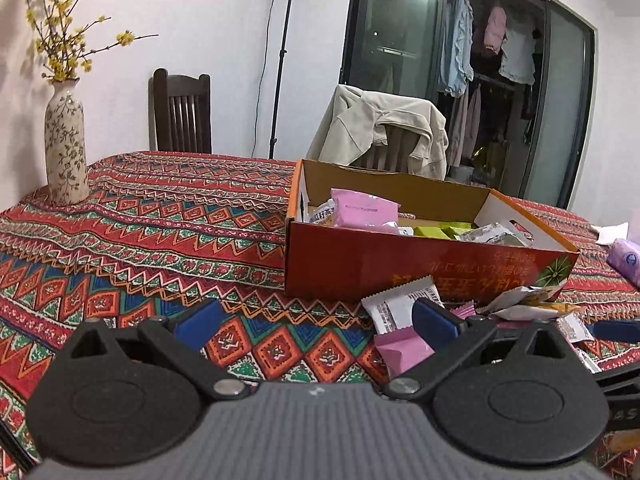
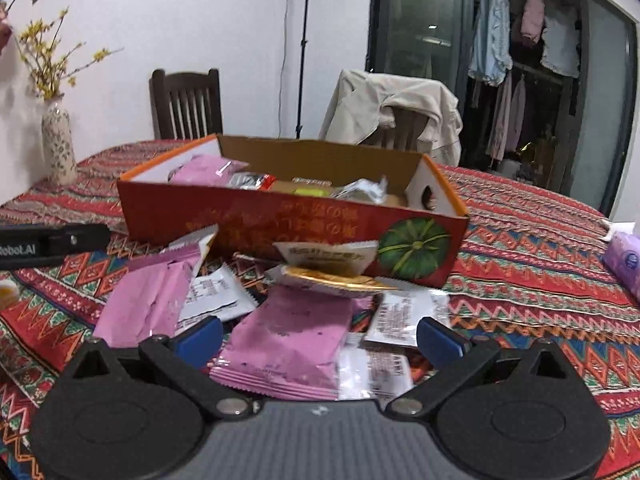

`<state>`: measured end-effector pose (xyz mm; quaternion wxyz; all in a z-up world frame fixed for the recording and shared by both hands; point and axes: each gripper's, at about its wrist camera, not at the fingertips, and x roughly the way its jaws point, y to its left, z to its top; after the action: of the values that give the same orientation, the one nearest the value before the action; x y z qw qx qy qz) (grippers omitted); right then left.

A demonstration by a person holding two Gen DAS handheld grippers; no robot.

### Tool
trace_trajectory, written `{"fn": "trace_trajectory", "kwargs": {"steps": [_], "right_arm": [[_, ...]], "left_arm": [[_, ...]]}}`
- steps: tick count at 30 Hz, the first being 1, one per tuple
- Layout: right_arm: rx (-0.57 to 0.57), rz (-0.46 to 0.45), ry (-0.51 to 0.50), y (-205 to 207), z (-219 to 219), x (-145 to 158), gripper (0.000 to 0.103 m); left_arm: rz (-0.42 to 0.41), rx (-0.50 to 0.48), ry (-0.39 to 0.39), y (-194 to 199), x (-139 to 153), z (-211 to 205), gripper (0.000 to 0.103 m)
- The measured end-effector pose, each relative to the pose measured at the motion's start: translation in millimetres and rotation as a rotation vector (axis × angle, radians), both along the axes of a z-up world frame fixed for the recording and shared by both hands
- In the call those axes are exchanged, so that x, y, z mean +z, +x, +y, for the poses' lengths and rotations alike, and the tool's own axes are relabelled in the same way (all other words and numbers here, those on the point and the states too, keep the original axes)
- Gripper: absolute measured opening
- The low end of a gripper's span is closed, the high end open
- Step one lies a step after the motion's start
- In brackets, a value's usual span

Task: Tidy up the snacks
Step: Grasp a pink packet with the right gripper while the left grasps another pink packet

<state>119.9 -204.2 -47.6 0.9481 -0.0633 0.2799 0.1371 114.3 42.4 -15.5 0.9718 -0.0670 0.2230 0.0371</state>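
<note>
An orange cardboard box [image 1: 400,264] [image 2: 256,220] sits on the patterned tablecloth with several snack packets inside, a pink one [image 1: 362,210] on top. Loose packets lie piled in front of it. My right gripper [image 2: 318,334] is open low over the pile, with a pink packet [image 2: 288,340] lying between its blue fingers and a gold-and-white packet [image 2: 332,276] just beyond. My left gripper [image 1: 316,320] is open over bare cloth left of the pile; its right finger [image 1: 434,318] overlaps a white packet [image 1: 396,304] and a pink one [image 1: 400,354].
A flowered vase [image 1: 66,148] with yellow twigs stands at the table's far left. Two chairs, one draped with a beige jacket [image 1: 384,128], stand behind the table. A purple tissue pack [image 2: 624,260] lies at the right edge. The other gripper's black body [image 2: 52,244] shows at left.
</note>
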Motion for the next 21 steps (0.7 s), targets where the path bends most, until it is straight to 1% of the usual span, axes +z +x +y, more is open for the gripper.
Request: {"fn": "trace_trajectory", "kwargs": {"steps": [3, 5, 6, 7, 8, 9, 11, 13, 14, 17, 21], "right_arm": [[0.004, 0.013, -0.041, 7.6, 14.5, -4.3, 0.103], [0.011, 0.017, -0.074, 11.2, 22.4, -7.6, 0.099], [0.014, 0.022, -0.09, 12.6, 25.3, -9.8, 0.091], [0.02, 0.024, -0.089, 13.3, 25.9, -10.6, 0.086], [0.024, 0.026, -0.08, 13.9, 24.7, -9.4, 0.084], [0.027, 0.026, -0.073, 13.6, 23.6, -9.3, 0.077], [0.031, 0.028, -0.066, 13.5, 23.0, -9.3, 0.077], [0.026, 0.018, -0.071, 13.0, 23.1, -8.6, 0.066], [0.024, 0.013, -0.07, 12.0, 22.6, -8.2, 0.064], [0.013, 0.006, -0.041, 10.3, 16.9, -6.6, 0.063], [-0.008, -0.027, 0.0, 3.5, 6.2, -1.9, 0.062]], "left_arm": [[0.0, -0.006, -0.016, -1.1, -1.4, 1.2, 0.103], [-0.002, -0.011, -0.022, -1.9, -1.6, 1.6, 0.103], [-0.002, -0.015, -0.025, -2.0, -1.7, 1.8, 0.103], [0.0, -0.018, -0.028, -1.7, -1.9, 1.9, 0.103], [0.001, -0.02, -0.031, -1.7, -2.1, 2.1, 0.103], [0.001, -0.023, -0.034, -1.5, -2.1, 2.0, 0.103], [0.0, -0.03, -0.038, -1.7, -2.3, 2.1, 0.103], [-0.004, -0.033, -0.043, -2.4, -2.3, 2.5, 0.103], [-0.006, -0.033, -0.045, -2.8, -2.3, 2.2, 0.103], [-0.006, -0.031, -0.047, -3.1, -2.5, 2.5, 0.103], [-0.003, -0.028, -0.044, -2.8, -2.5, 2.4, 0.103]]}}
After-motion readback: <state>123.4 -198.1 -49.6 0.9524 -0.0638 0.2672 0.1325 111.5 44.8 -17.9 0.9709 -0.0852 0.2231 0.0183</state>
